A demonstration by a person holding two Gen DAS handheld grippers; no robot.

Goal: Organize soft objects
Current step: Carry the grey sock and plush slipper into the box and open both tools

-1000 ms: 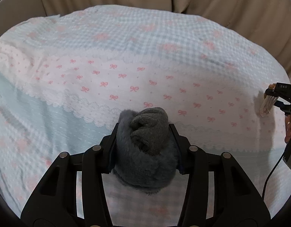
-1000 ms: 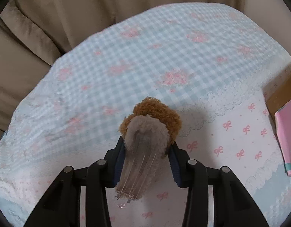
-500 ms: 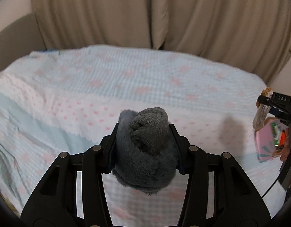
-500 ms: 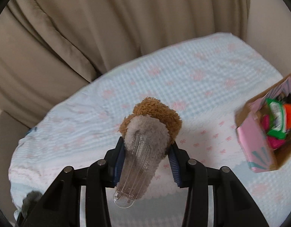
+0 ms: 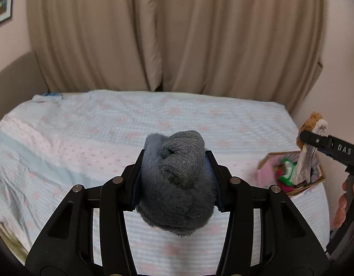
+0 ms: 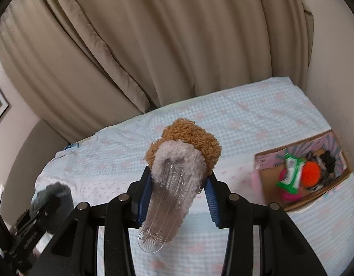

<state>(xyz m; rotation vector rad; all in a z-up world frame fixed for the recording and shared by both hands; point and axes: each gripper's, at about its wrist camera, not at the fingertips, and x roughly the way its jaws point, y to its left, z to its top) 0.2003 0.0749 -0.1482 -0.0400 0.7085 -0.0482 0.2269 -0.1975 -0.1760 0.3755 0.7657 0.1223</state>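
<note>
The left gripper is clamped on a grey sock, a fuzzy bundle squeezed between both pads and bulging out above and below them. The sock hangs clear of the bed, which spreads out beneath and ahead of the gripper under a pale blue and white cover with small pink marks. Beyond the bed hangs a beige curtain.

The right gripper is clamped on a slipper, brown fleece on the far end, white fleece round the rim, its clear ribbed sole facing the camera and sticking back past the pads toward it. The slipper too is held in the air, above the bed.

To the right of the right gripper, and lower, a box sits on the bed near the wall. It is open at the top and holds an orange ball, something green and white, something pink and some dark items.

From the left wrist view, the right gripper appears at the right edge with the slipper hanging from it, just above the box. A hand grips its handle. From the right wrist view, the left gripper shows low at the left edge with the sock.
</note>
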